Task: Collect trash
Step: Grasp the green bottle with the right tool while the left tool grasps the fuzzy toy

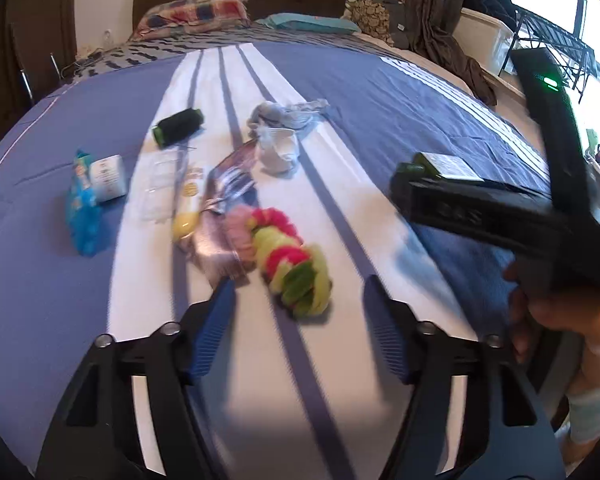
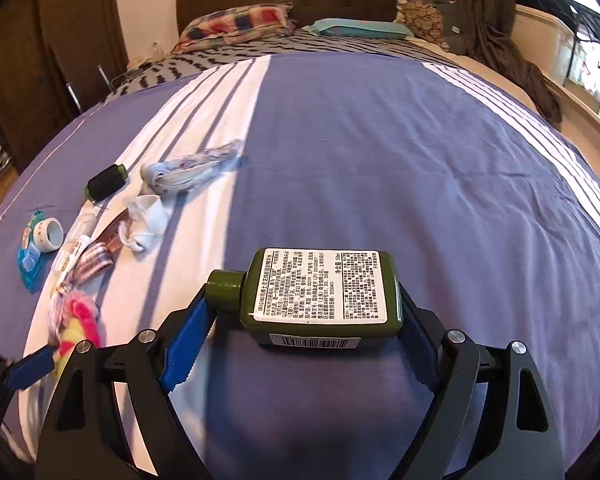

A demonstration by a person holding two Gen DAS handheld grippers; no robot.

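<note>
Green bottle (image 2: pixel 320 296) lies crosswise between right gripper (image 2: pixel 300 320) pads, held over blue bedspread (image 2: pixel 380 160). Left gripper (image 1: pixel 296 332) parted, empty, near fuzzy scrunchies (image 1: pixel 288 256).

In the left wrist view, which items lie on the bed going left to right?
Blue crinkly packet → white tape roll → black thread spool → pink and yellow fluffy scrunchie string → dark green bottle, beyond the right gripper.

Daylight enters from the window (image 1: pixel 596 32) at right, blown out to white glare. The bed (image 2: pixel 340 152) is evenly bright, with soft shadows under the objects. Motion blur smears the left wrist view; the right wrist view is sharp. Fisheye distortion bows the edges, and the corners darken.
</note>
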